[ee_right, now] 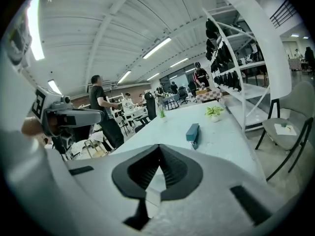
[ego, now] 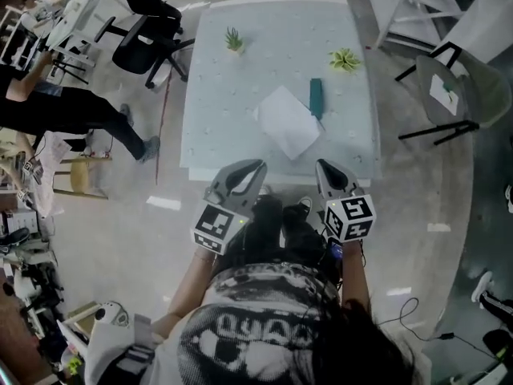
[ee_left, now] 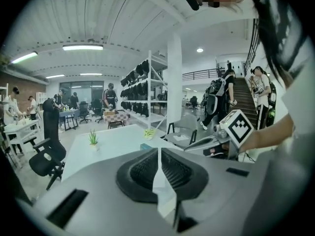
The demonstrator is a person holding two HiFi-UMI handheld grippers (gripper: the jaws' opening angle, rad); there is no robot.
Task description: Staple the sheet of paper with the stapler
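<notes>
A white sheet of paper [ego: 286, 121] lies at an angle on the pale table [ego: 216, 70]. Touching its right edge is the teal stapler [ego: 316, 98], which lies flat; the right gripper view also has the stapler [ee_right: 193, 133], ahead and to the right. My left gripper [ego: 255, 167] and right gripper [ego: 323, 165] hover side by side at the table's near edge, short of the paper. Both are shut and hold nothing. The left gripper view has its gripper [ee_left: 159, 150] with pads together, and so does the right gripper [ee_right: 158, 146] in its own view.
Two small potted plants [ego: 233, 40] [ego: 345, 59] stand toward the far side of the table. A black office chair [ego: 144, 42] is at the far left, a grey chair [ego: 453, 95] at the right. People stand at the left, and white shelving [ee_right: 236, 73] is to the right.
</notes>
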